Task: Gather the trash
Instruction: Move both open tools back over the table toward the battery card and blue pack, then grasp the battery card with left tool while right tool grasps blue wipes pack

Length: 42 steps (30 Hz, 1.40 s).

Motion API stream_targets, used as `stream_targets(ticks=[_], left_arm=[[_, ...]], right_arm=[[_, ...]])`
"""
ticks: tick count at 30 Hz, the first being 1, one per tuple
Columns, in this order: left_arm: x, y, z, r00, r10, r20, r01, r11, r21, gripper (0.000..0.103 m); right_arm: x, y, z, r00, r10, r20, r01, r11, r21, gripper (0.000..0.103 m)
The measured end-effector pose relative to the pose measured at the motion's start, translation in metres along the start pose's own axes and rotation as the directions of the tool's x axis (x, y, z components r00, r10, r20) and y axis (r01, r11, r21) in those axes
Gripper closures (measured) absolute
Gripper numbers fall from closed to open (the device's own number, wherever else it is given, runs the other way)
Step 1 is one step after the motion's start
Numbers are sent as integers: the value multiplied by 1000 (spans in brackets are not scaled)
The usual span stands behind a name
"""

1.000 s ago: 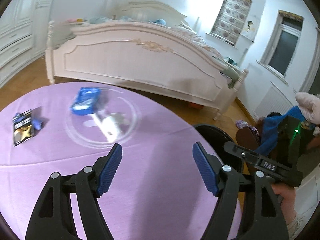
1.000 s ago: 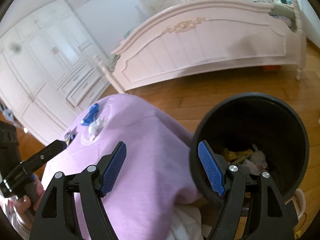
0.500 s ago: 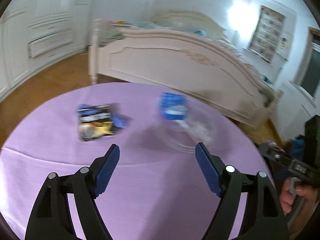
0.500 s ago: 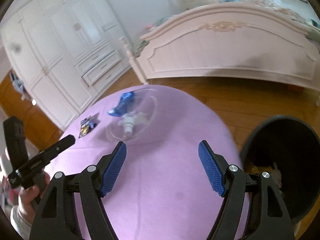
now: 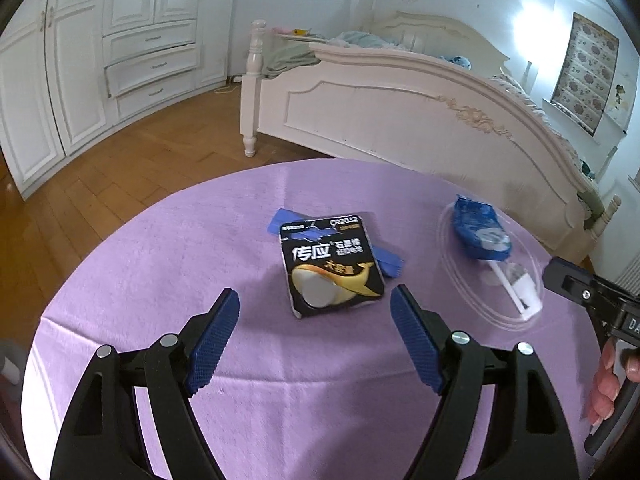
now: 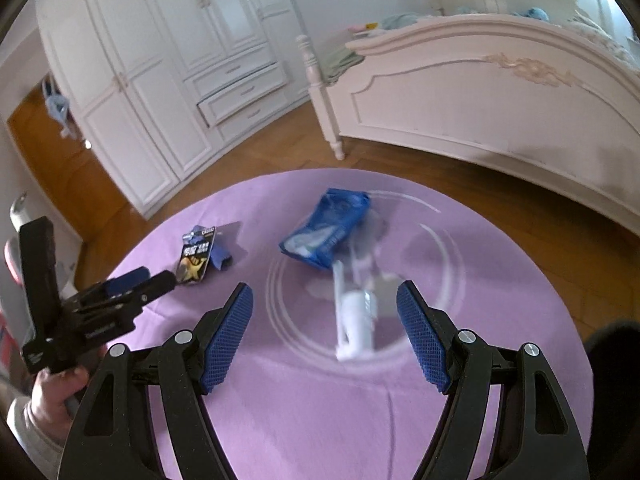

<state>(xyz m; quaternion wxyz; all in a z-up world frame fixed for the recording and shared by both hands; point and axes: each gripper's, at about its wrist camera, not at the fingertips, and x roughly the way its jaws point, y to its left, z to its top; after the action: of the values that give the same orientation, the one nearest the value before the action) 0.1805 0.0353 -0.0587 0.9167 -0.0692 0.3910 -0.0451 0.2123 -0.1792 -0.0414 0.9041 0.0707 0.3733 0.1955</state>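
Left gripper, jaws just widened and empty, hung over the battery pack mid-table; right gripper gaped empty over the wrapper.

Black battery card flat beside blue wrapper on clear lid

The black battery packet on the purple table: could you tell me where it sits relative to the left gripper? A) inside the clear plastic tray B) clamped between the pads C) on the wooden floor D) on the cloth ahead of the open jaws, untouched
D: the black battery packet lies flat on the purple table just beyond the left gripper, whose jaws stand apart with nothing between them.
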Motion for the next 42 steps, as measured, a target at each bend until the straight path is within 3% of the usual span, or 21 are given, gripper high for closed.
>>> stream_targets(ticks=[14,15,17,18,19,22,26,34,37,39,40,41,42], left_arm=[[18,-14,9,999,31,-45,-29,998,49,22],[20,-14,10,998,35,-47,-33,998,53,22],[25,-12,9,997,27,-75,-24,999,44,23],[24,-11,9,997,22,-72,-19,999,37,26],[24,-8,9,998,19,-68,-17,999,31,35],[23,-3,10,998,24,-62,-22,999,26,62],[21,7,11,998,8,-60,-8,1000,-2,82],[0,9,-2,998,-28,-52,28,1000,8,88],[-2,5,-6,998,-26,-59,28,999,22,83],[0,-1,-7,998,8,-59,-5,999,39,57],[0,-3,-6,998,31,-45,-29,999,43,31],[-1,-6,-4,999,47,-20,-46,998,48,18],[-1,-11,-2,999,52,-8,-51,997,62,18]], right_arm=[[73,19,31,991,-101,-90,97,994,-50,29],[76,20,31,989,-112,-94,107,993,-57,30],[82,19,31,986,-127,-111,121,991,-65,44],[83,19,30,985,-130,-111,123,990,-67,51],[83,18,30,985,-134,-106,127,989,-70,58],[79,13,27,989,-109,-99,104,993,-54,58],[60,11,23,995,-85,-58,82,996,-42,59],[-2,9,5,999,8,48,-8,1000,10,59],[-23,9,-9,997,41,64,-43,998,34,59],[-33,8,-22,996,58,66,-61,997,47,59],[-37,8,-28,996,63,65,-67,997,48,59],[-41,8,-31,996,64,64,-67,997,47,59],[-44,7,-35,996,64,65,-67,997,47,59]])
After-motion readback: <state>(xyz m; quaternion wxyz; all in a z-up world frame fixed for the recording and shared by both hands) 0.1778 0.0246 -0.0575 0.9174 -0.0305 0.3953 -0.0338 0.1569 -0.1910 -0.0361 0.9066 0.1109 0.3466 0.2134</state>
